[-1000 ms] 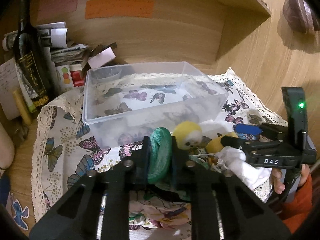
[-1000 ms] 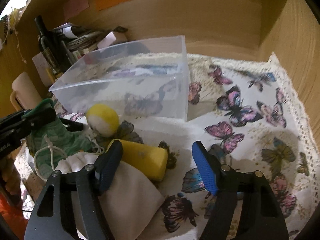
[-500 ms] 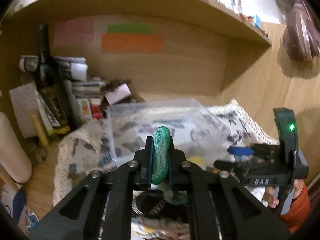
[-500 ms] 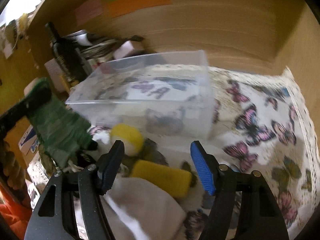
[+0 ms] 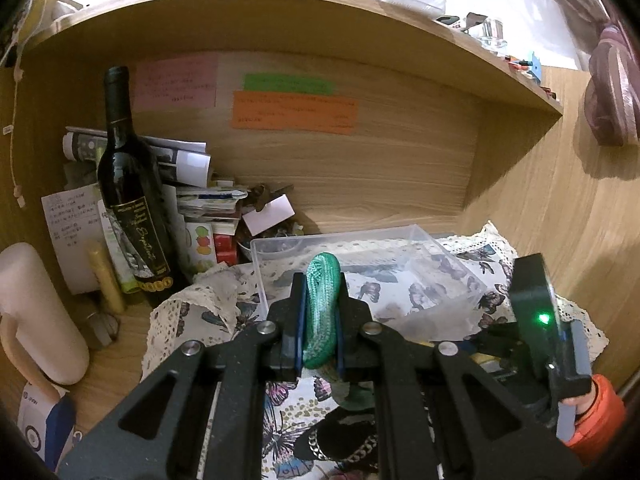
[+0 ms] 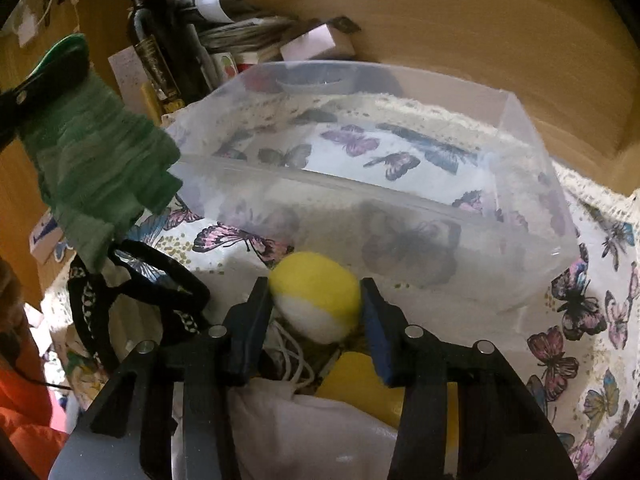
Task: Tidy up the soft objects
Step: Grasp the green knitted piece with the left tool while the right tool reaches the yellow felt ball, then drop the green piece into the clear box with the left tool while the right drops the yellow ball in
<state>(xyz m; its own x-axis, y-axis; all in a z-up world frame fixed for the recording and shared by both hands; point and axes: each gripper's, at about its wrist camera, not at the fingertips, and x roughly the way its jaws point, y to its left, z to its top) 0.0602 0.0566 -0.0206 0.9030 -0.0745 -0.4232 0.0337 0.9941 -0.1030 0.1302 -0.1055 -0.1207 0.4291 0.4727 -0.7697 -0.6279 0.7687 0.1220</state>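
Observation:
My left gripper (image 5: pixel 318 316) is shut on a green knitted cloth (image 5: pixel 322 312) and holds it up in the air, near the left front of the clear plastic bin (image 5: pixel 400 276). The cloth also hangs at the left of the right wrist view (image 6: pixel 104 160). My right gripper (image 6: pixel 316 312) has its jaws on both sides of a yellow and white soft ball (image 6: pixel 316 296) lying in front of the bin (image 6: pixel 532 216). A yellow sponge (image 6: pixel 360 376), a white cloth pouch (image 6: pixel 304 428) and a black chain strap (image 6: pixel 132 280) lie beside the ball.
The bin stands on a butterfly-print cloth (image 6: pixel 580 304). A dark wine bottle (image 5: pixel 132 204), papers and small boxes (image 5: pixel 208 216) crowd the back left corner. A white cylinder (image 5: pixel 36 312) stands at the far left. A wooden shelf (image 5: pixel 320 20) hangs overhead, with a wooden wall at the right.
My left gripper has lifted the green cloth off the pile and raised it. My right gripper has moved left and forward, and its jaws have narrowed around the yellow and white ball.

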